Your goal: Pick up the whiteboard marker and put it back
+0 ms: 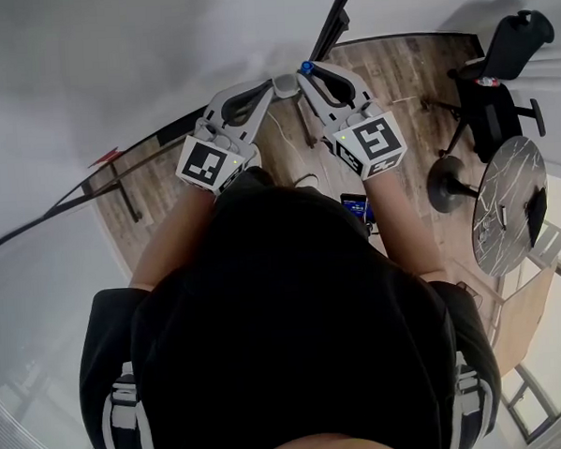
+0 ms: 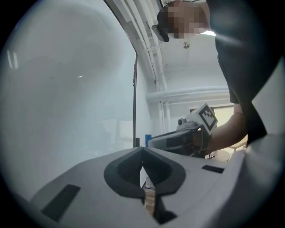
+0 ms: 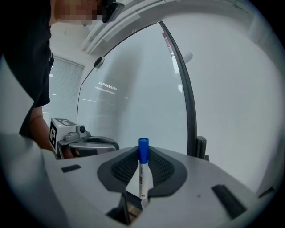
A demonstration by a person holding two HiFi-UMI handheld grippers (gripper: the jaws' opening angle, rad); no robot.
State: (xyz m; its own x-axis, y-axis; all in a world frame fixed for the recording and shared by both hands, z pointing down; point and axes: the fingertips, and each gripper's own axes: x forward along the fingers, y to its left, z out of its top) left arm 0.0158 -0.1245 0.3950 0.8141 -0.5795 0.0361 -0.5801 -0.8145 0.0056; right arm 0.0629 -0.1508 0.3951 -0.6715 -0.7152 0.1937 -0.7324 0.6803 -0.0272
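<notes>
The whiteboard marker point(image 3: 142, 173), white with a blue cap, stands upright between the fingers of my right gripper point(image 3: 143, 153), which is shut on its barrel. In the head view the blue cap point(image 1: 306, 67) shows at the right gripper's point(image 1: 308, 77) tip, close to the whiteboard point(image 1: 113, 68). My left gripper point(image 1: 271, 86) is held up beside it, tips almost touching the right one's. In the left gripper view its jaws meet at the tip point(image 2: 142, 149) with nothing held. That view also shows the right gripper point(image 2: 178, 140) and the blue cap point(image 2: 148, 139).
The whiteboard's dark frame edge point(image 3: 185, 93) runs up just right of the marker. Behind the person, on the wooden floor point(image 1: 394, 72), are a black office chair point(image 1: 498, 76) and a round marble-patterned table point(image 1: 509, 207). The person's head and shoulders fill the lower head view.
</notes>
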